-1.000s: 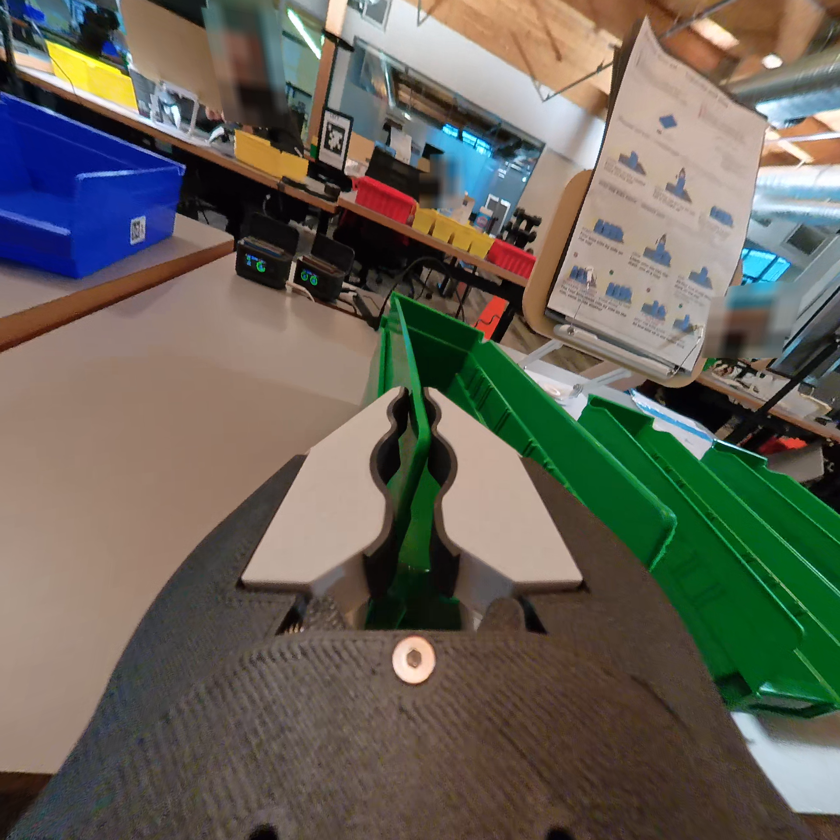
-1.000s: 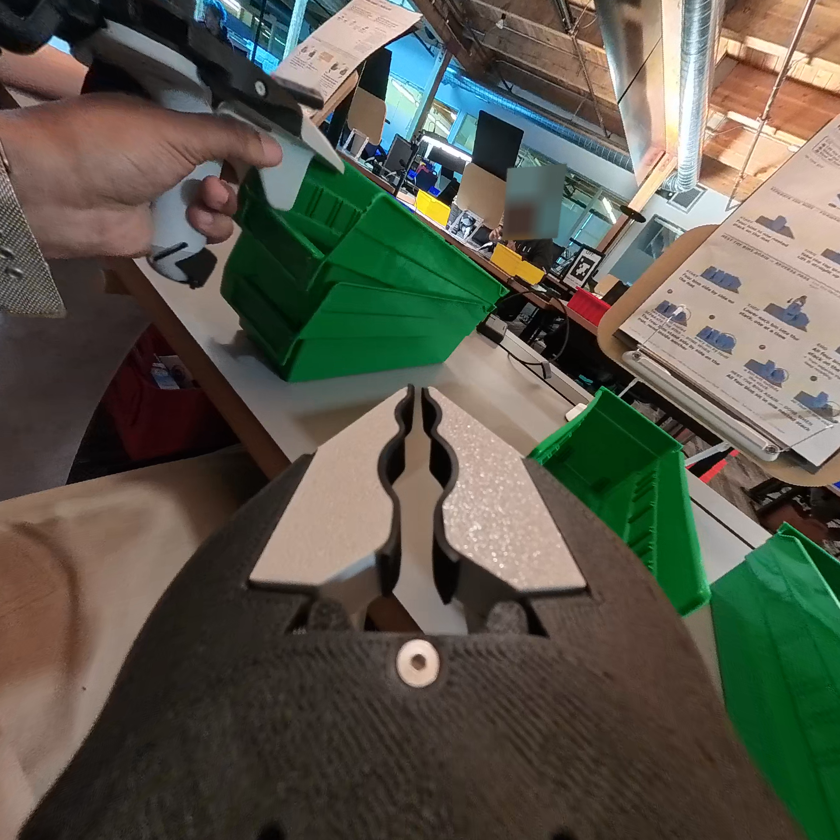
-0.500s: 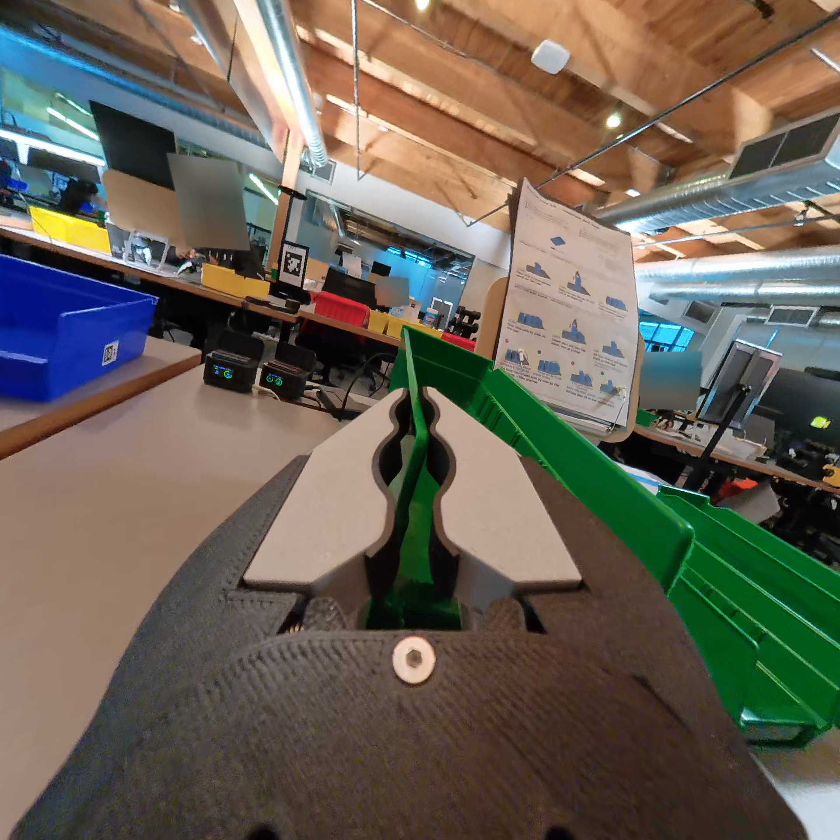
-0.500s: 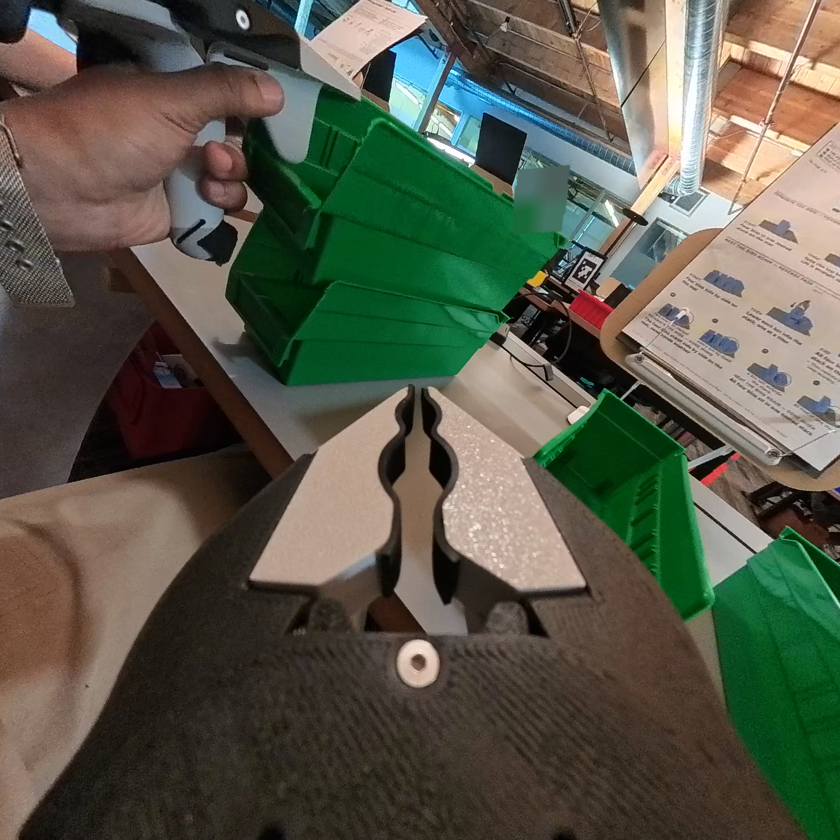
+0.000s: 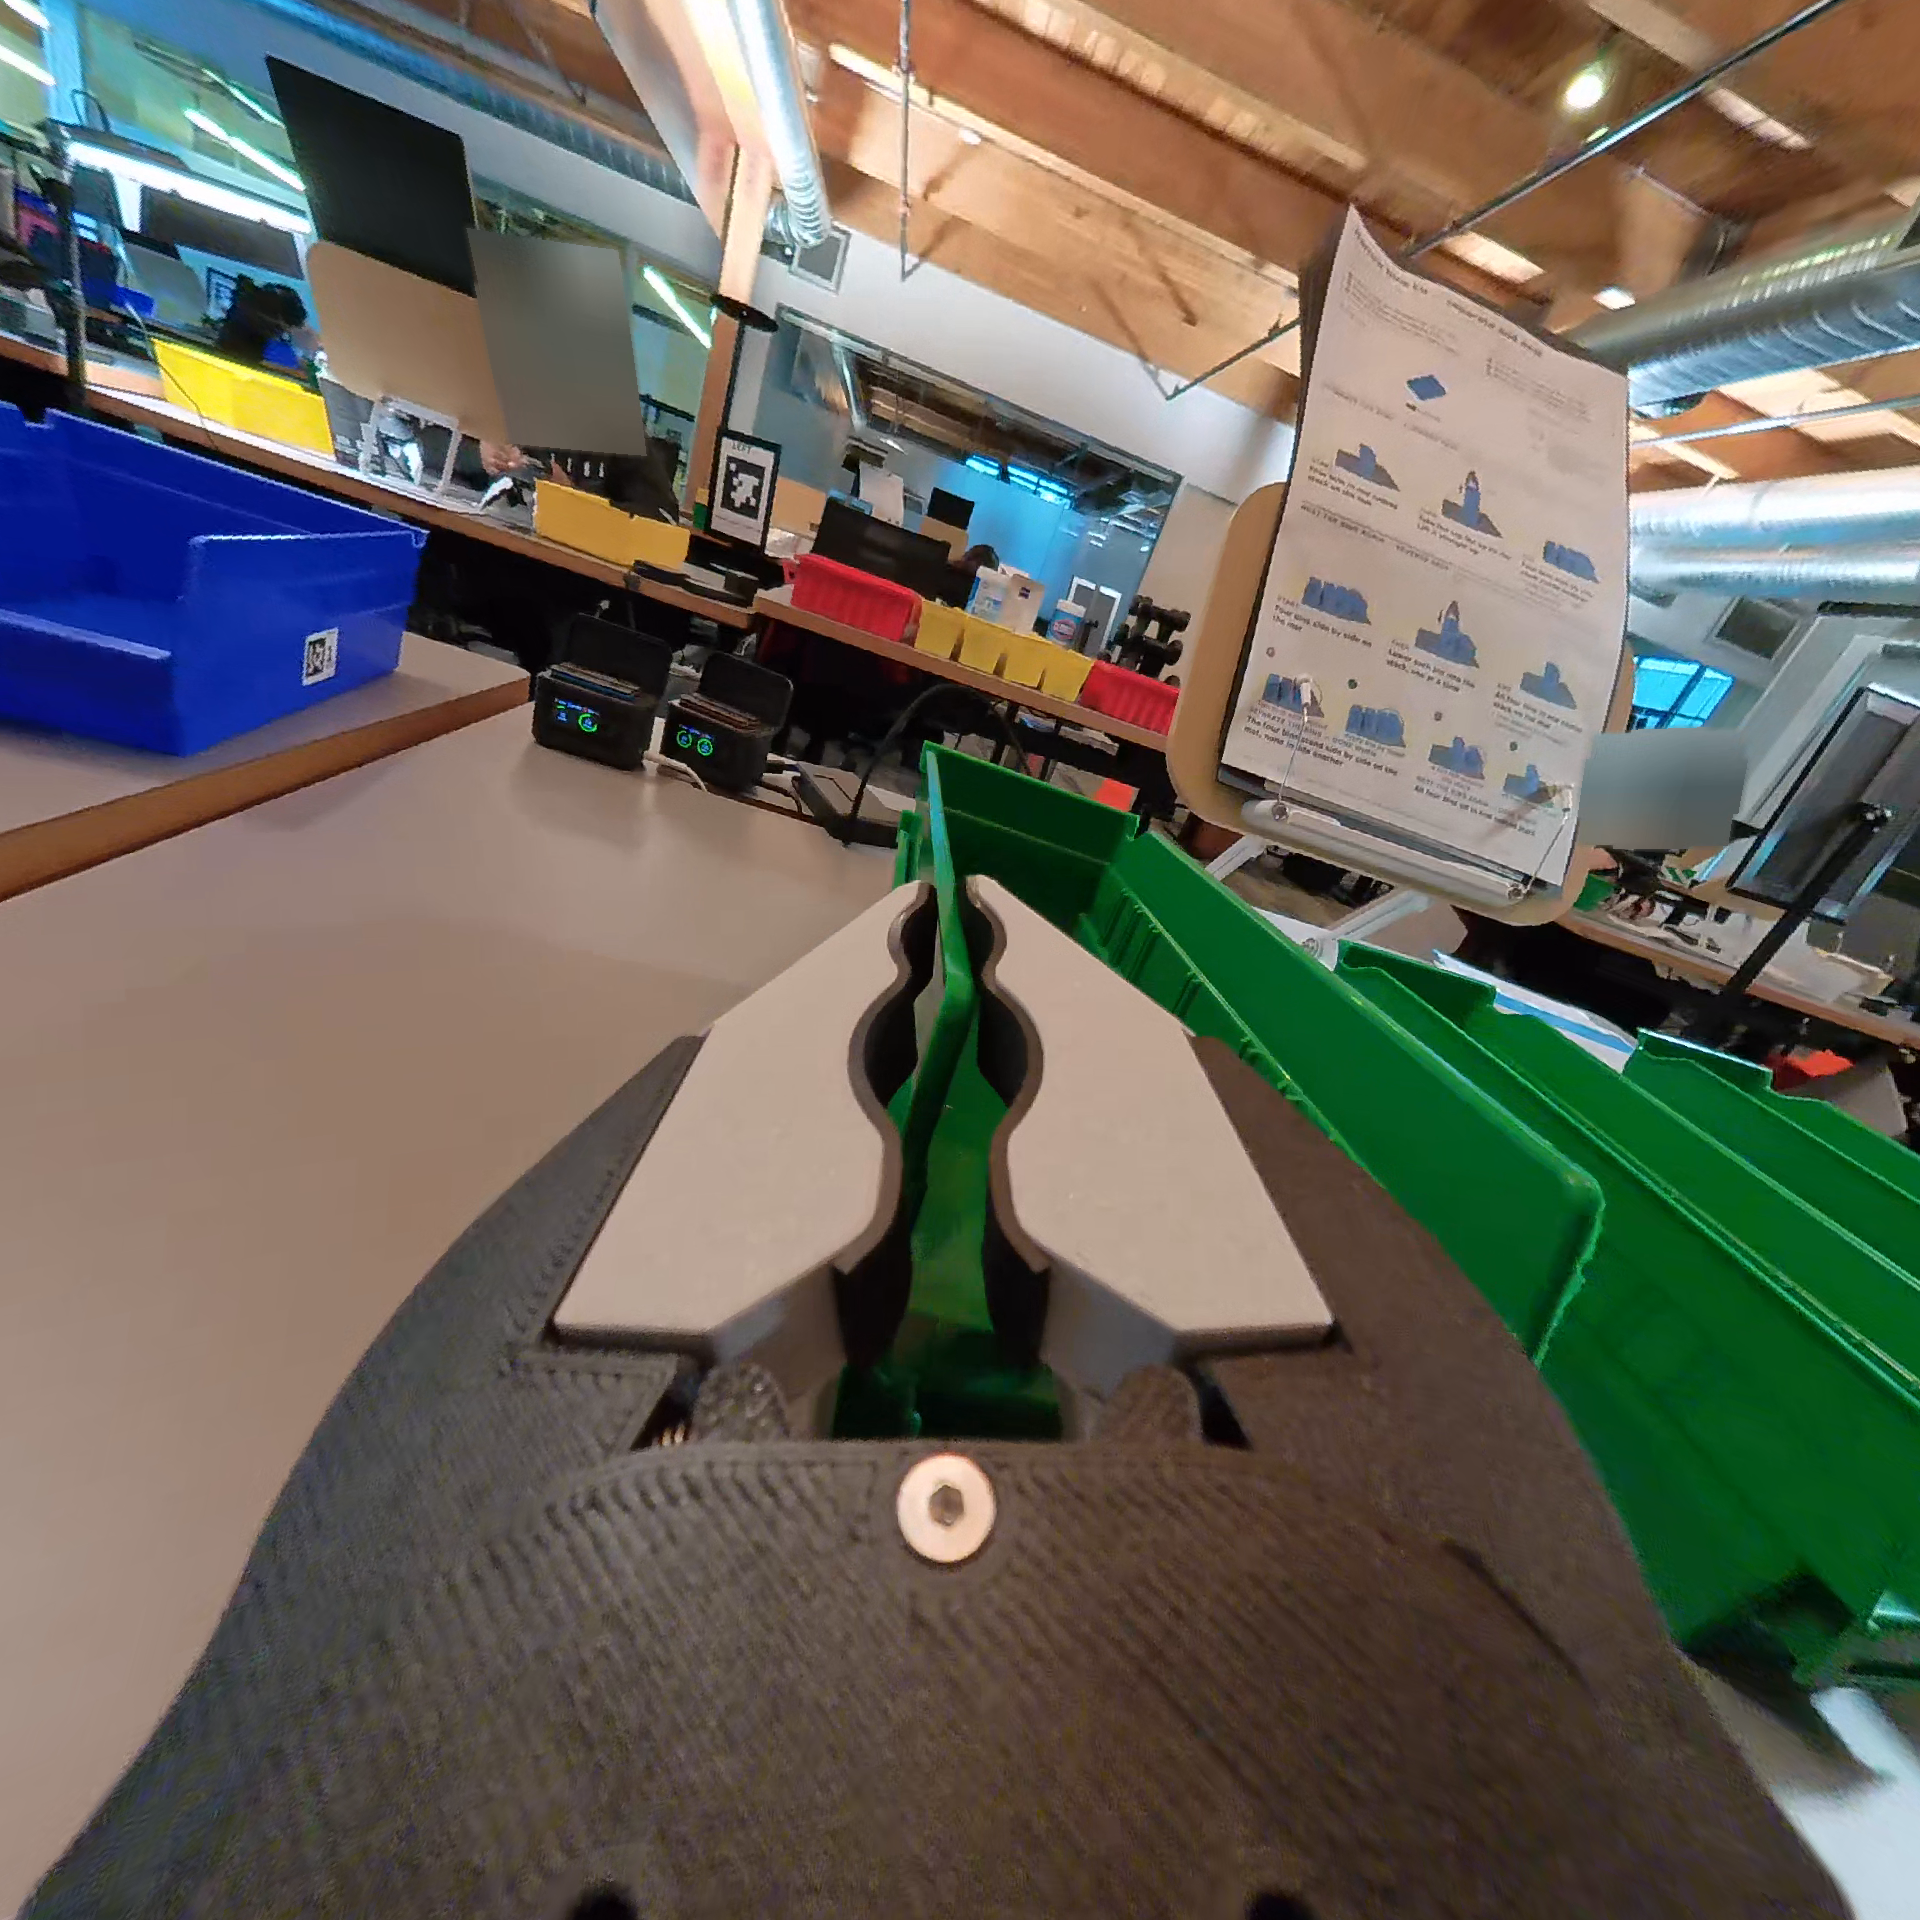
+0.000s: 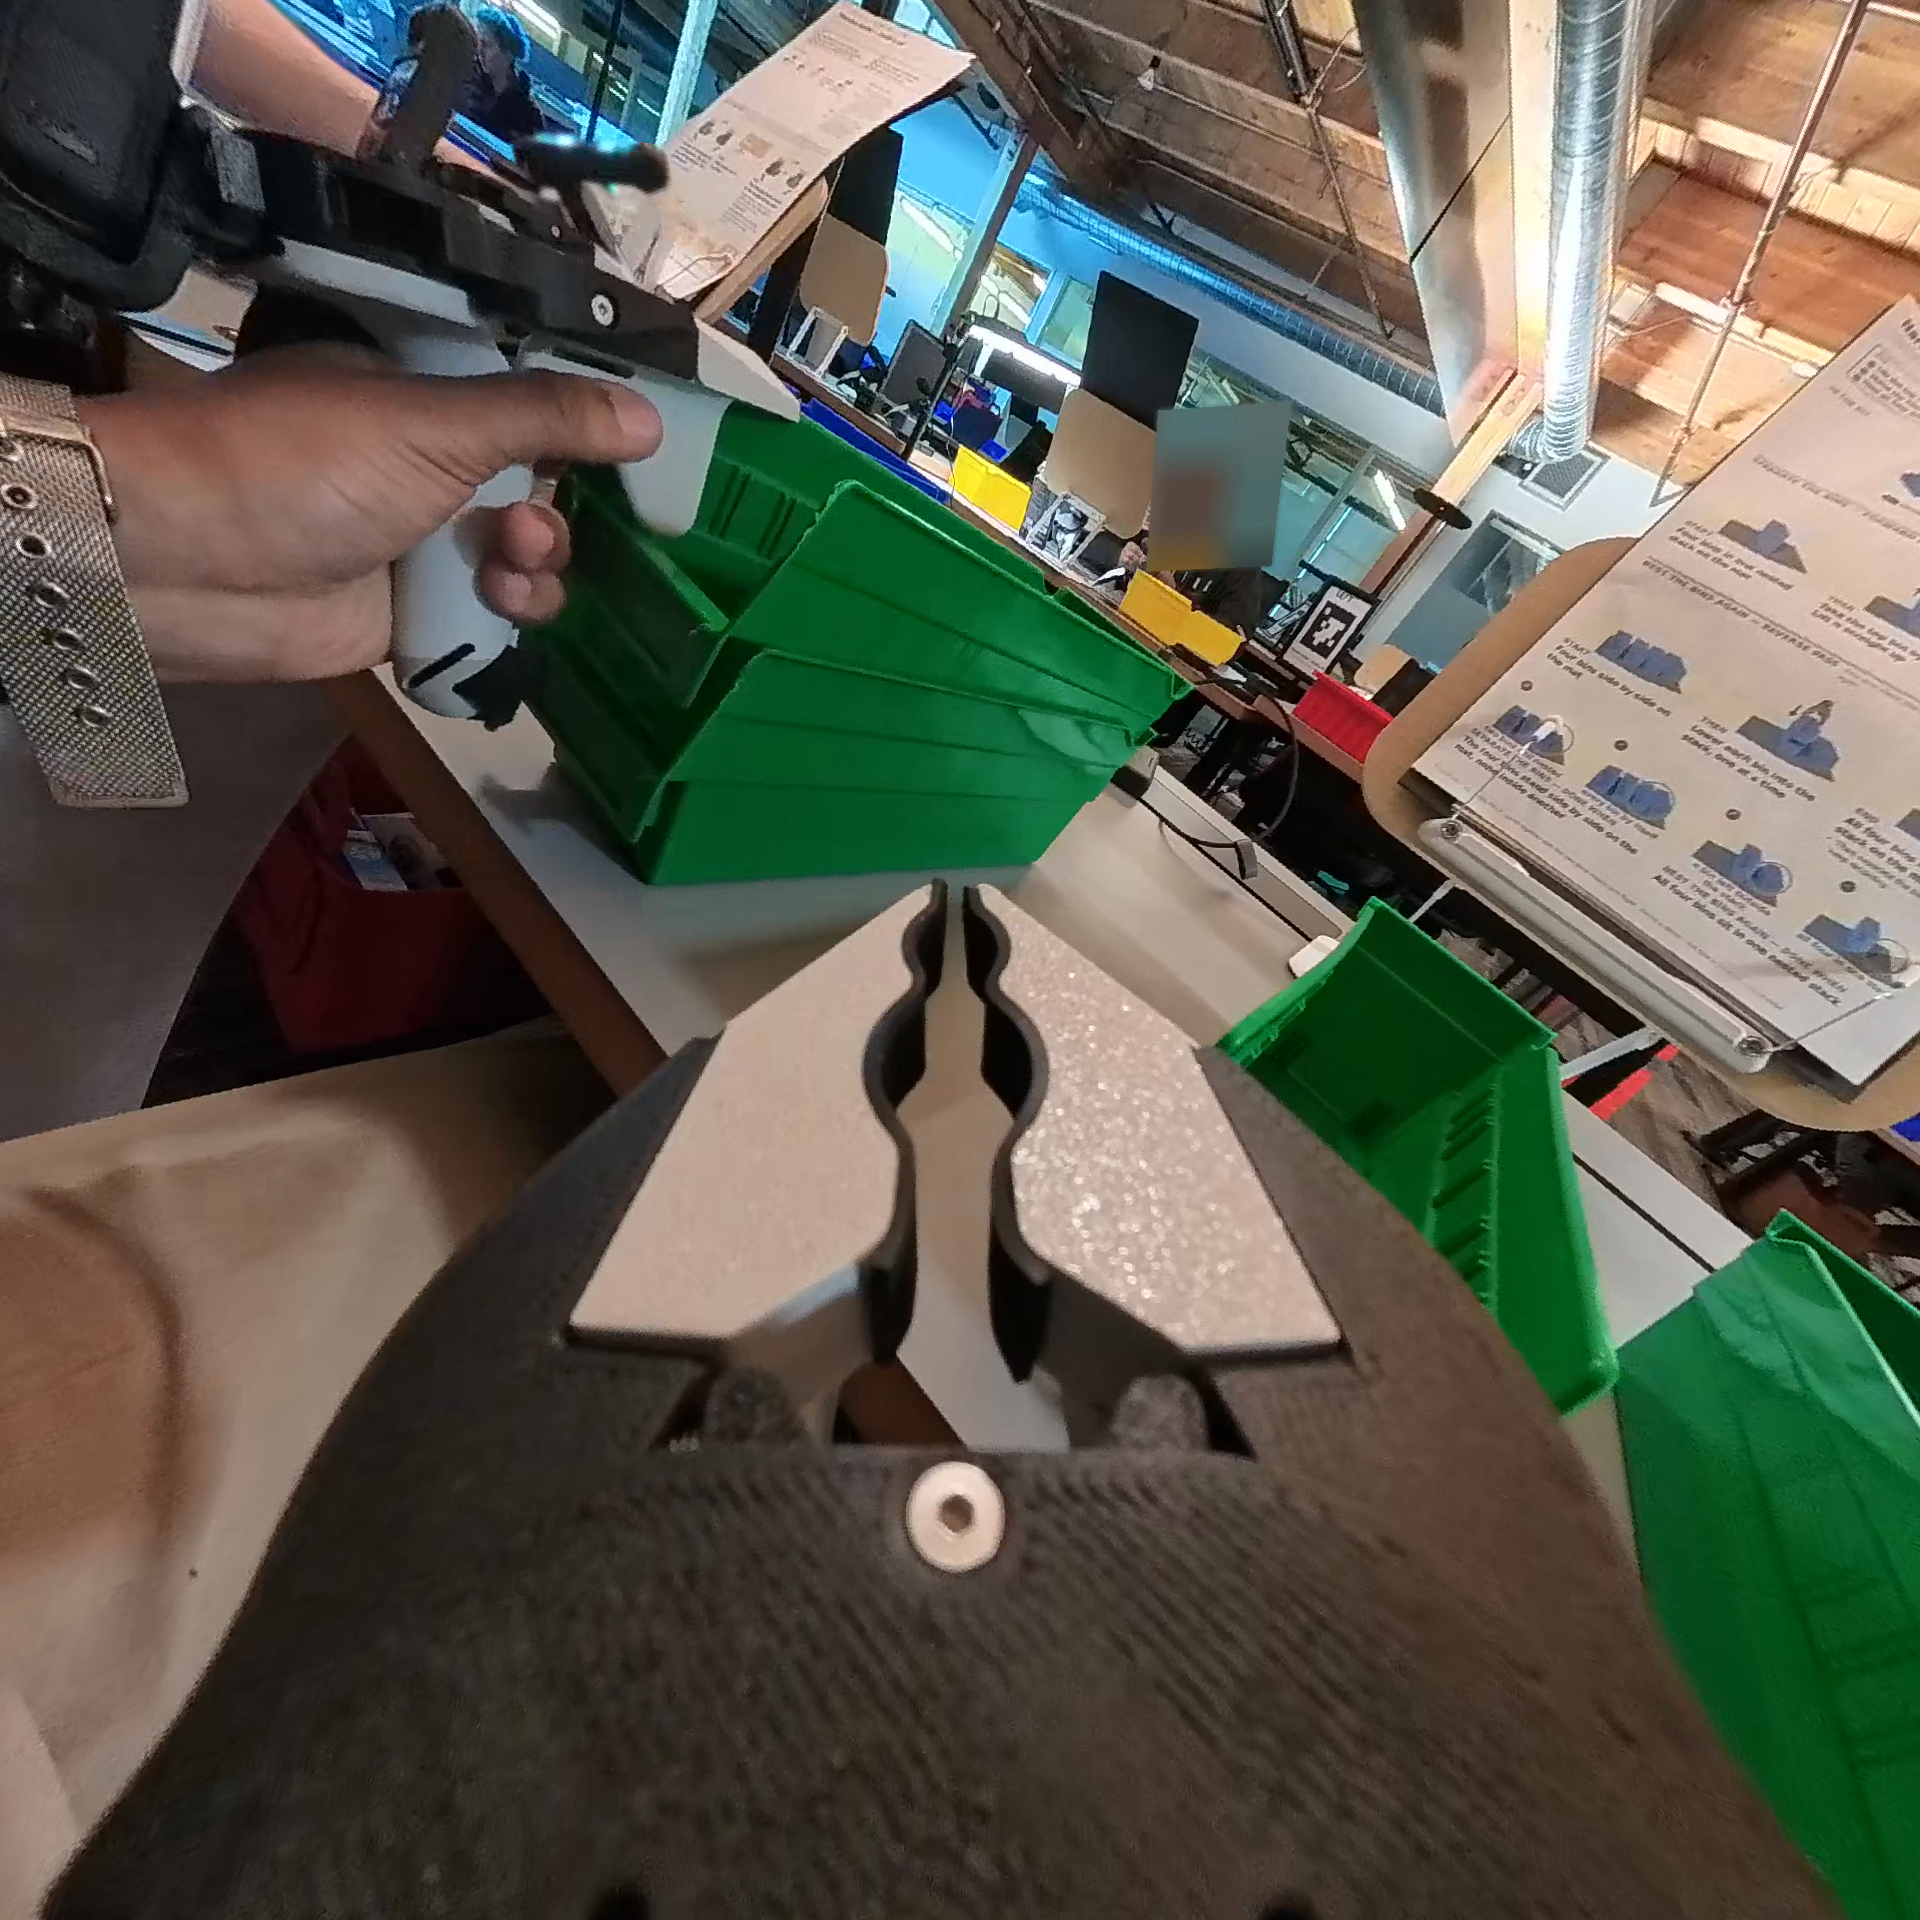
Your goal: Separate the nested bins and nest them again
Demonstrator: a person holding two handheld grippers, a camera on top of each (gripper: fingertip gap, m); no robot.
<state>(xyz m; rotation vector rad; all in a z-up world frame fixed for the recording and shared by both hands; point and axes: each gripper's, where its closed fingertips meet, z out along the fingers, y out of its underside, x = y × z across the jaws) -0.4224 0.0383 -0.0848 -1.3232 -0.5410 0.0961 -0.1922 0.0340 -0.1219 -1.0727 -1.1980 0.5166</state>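
My left gripper (image 5: 951, 894) is shut on the side wall of the top green bin (image 5: 1299, 1039). That bin is tilted up at my end, out of the green bins stacked under it (image 5: 1745, 1226). In the right wrist view a hand holds the left gripper (image 6: 727, 384) on the top bin (image 6: 935, 613) above the stack (image 6: 852, 821) near the table's front edge. My right gripper (image 6: 951, 899) is shut and empty, over the table edge in front of the stack. A separate green bin (image 6: 1455, 1122) lies to the right, and another (image 6: 1787, 1558) is at the lower right.
A blue bin (image 5: 208, 623) sits on a neighbouring table at the left. Two black cases (image 5: 603, 707) stand at the table's far edge. A clipboard stand with an instruction sheet (image 5: 1434, 623) stands behind the bins. The table's wooden front edge (image 6: 499, 883) runs under the stack.
The left gripper has lifted and tilted the top bin's near end up from the stack, then eased it down a little. The right gripper has hardly moved.
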